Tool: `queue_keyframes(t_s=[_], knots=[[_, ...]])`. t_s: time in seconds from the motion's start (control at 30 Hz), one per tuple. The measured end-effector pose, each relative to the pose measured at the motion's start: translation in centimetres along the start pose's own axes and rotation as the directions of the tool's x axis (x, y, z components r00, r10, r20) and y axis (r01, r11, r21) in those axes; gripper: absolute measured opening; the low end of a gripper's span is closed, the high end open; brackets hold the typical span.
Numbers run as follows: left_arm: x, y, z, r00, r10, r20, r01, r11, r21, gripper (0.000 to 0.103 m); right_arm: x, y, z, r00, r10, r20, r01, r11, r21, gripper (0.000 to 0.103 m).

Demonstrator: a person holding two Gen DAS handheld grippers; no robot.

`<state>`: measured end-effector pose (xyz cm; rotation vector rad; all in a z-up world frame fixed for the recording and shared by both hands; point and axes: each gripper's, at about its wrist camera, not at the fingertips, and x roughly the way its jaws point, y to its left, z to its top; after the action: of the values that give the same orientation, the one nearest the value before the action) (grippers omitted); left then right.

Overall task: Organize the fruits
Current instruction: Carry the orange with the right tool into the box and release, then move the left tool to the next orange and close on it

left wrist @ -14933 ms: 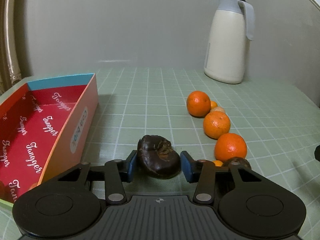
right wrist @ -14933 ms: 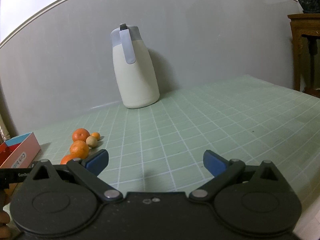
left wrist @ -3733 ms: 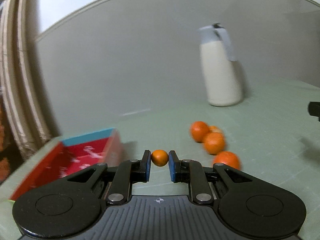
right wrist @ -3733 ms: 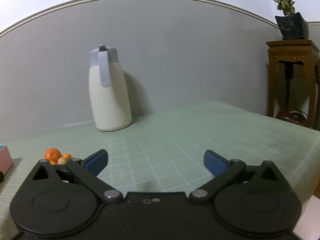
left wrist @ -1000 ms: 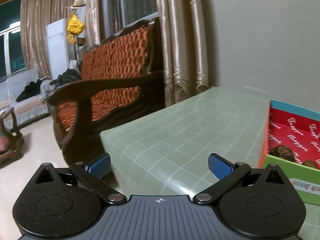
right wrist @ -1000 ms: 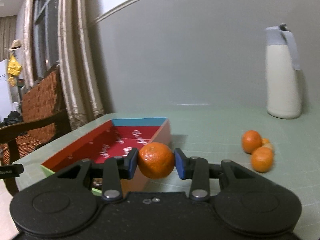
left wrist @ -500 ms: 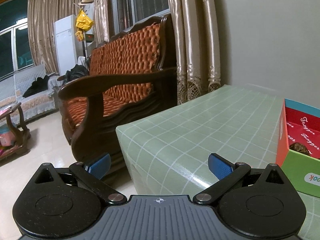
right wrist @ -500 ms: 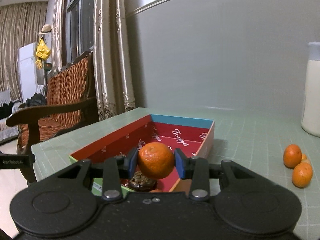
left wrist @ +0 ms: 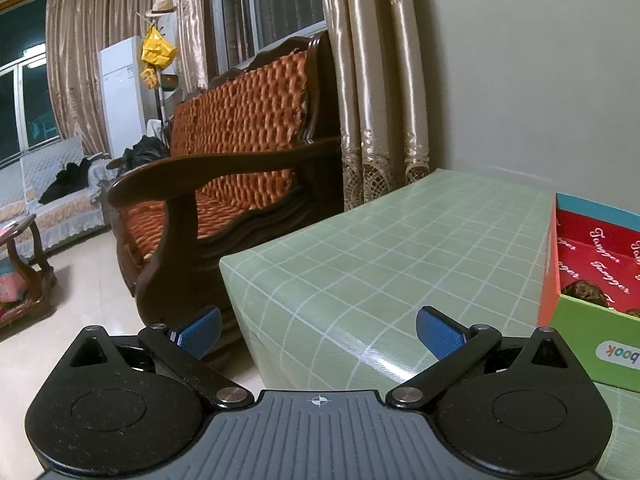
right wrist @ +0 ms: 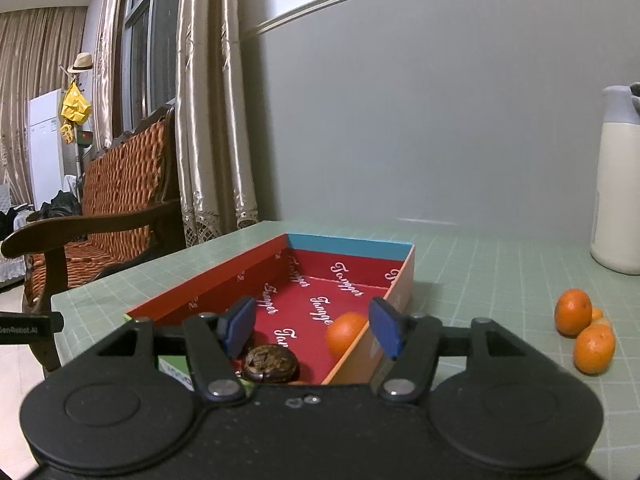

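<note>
My right gripper [right wrist: 314, 330] is open above the near end of the red-lined box [right wrist: 348, 246]. An orange [right wrist: 346, 334] lies inside the box against its right wall. A dark brown fruit [right wrist: 270, 363] lies in the box below the left finger. Two oranges [right wrist: 573, 312] [right wrist: 593, 349] with smaller fruits behind them sit on the green table to the right. My left gripper [left wrist: 318, 330] is open and empty at the table's left corner. The box [left wrist: 596, 252] shows at the right edge of the left wrist view, with dark fruits [left wrist: 584, 292] inside.
A white thermos jug [right wrist: 618, 196] stands at the back right of the table [right wrist: 480, 280]. A wooden armchair with orange cushions [left wrist: 224, 168] stands left of the table, by the curtains [left wrist: 372, 80]. The table's corner edge [left wrist: 232, 276] is just ahead of the left gripper.
My right gripper has opened and let go of the orange, which now lies in the box. The left gripper has drifted slightly left and stays open.
</note>
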<state>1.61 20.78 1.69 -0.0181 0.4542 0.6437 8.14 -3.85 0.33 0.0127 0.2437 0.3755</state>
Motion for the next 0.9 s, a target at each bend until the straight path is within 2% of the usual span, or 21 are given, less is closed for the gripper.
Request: queue_keyframes(t_s=[0.17, 0.3, 0.5, 0.67, 0.9], knots=[[-0.4, -0.3, 0.1, 1.000, -0.006, 0.003, 0.006, 1.000, 0.000, 0.103, -0.1, -0.1, 0.1, 1.000, -0.010, -0.004, 0.010, 1.000, 0.006, 0.064], [-0.7, -0.8, 0.3, 1.000, -0.018, 0.008, 0.018, 1.000, 0.001, 0.103, -0.4, -0.3, 0.2, 0.999, -0.032, -0.001, 0.032, 0.999, 0.007, 0.073], [-1.6, -2.6, 0.5, 0.998, -0.051, 0.022, 0.050, 0.999, 0.017, 0.103, -1.1, -1.2, 0.4, 0.997, -0.072, 0.002, 0.072, 0.997, 0.005, 0.080], [-2.8, -4.8, 0.8, 0.993, -0.111, 0.045, 0.110, 0.993, 0.035, 0.103, -2.2, -2.8, 0.5, 0.993, -0.119, 0.007, 0.119, 0.993, 0.024, 0.083], [-5.2, -9.2, 0.6, 0.973, -0.213, 0.091, 0.203, 0.973, 0.107, 0.103, -4.5, -6.2, 0.2, 0.976, -0.216, 0.004, 0.215, 0.974, 0.068, 0.086]])
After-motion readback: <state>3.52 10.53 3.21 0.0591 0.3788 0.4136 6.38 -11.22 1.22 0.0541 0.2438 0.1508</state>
